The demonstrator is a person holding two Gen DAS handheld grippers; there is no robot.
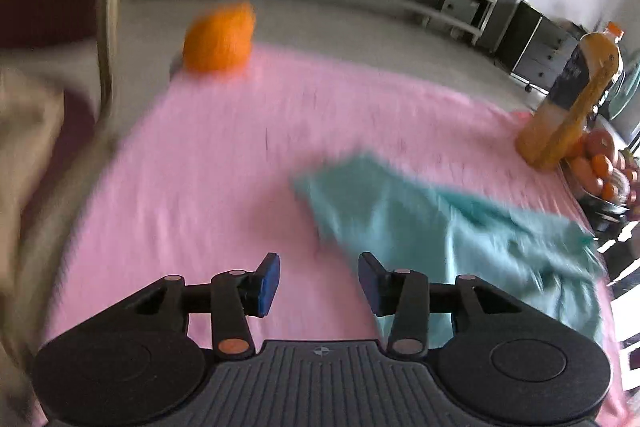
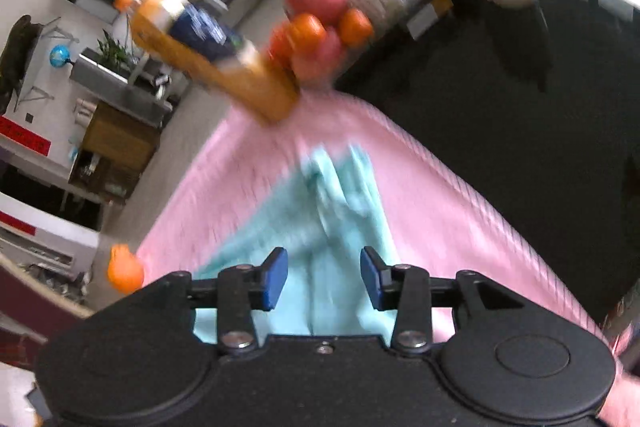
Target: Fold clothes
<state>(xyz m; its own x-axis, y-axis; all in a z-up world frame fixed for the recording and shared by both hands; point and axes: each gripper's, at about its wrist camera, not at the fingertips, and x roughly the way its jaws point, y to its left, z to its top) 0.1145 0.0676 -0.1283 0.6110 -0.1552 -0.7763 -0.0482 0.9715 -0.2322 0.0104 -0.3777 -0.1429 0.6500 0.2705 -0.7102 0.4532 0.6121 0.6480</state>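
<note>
Both views are smeared by motion blur. The teal garment shows no clear folds or edges, and the right gripper's body hides its near part in the right wrist view. The juice bottle label cannot be read. The fruit pile is cut by the picture's edge.
</note>
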